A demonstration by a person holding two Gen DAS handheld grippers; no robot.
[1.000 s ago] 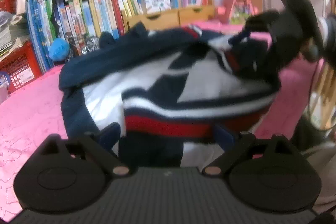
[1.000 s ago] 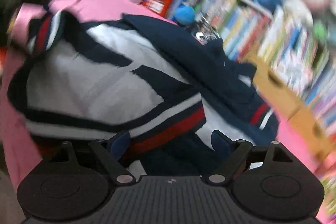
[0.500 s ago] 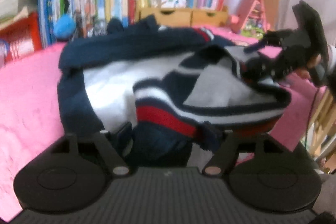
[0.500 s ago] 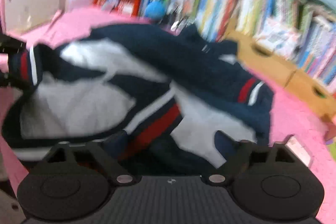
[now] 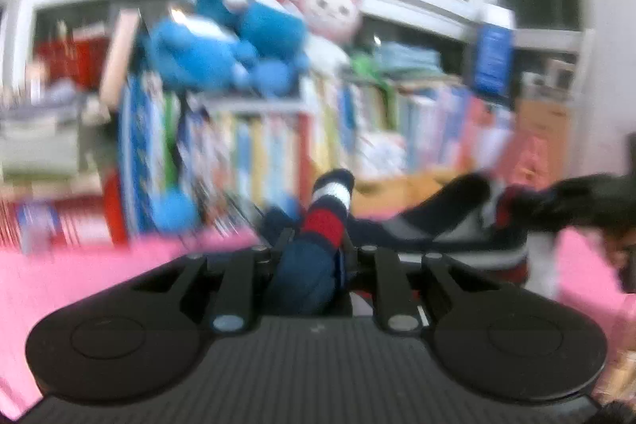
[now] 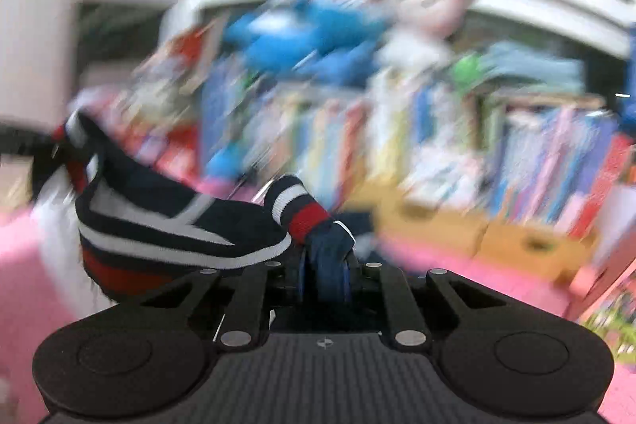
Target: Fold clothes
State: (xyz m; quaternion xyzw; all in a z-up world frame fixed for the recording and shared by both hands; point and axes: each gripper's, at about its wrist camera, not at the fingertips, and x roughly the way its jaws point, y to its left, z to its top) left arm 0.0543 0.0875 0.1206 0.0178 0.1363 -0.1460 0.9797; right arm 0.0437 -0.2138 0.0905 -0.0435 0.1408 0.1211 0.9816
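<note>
A navy sweater with white and red stripes (image 5: 457,229) hangs stretched between both grippers above the pink bedcover (image 5: 79,277). In the left wrist view my left gripper (image 5: 314,253) is closing, with a bunched striped edge of the sweater pinched between its fingers. My right gripper (image 5: 520,203) holds the far end at the right. In the right wrist view my right gripper (image 6: 326,257) is closing on another bunched edge, and the sweater (image 6: 179,229) sags away to the left towards my left gripper (image 6: 59,146). Both views are blurred.
A bookshelf full of books (image 5: 258,153) runs along the back, with blue and pink plush toys (image 5: 222,54) on top. Low wooden drawers (image 6: 516,241) stand in front of it. A red basket (image 5: 71,225) sits at the left, and windows are above.
Both grippers went from open over the sweater lying on the bed to clamped on its edge. Both then rose, lifting the sweater, so the views now face the shelf and windows.
</note>
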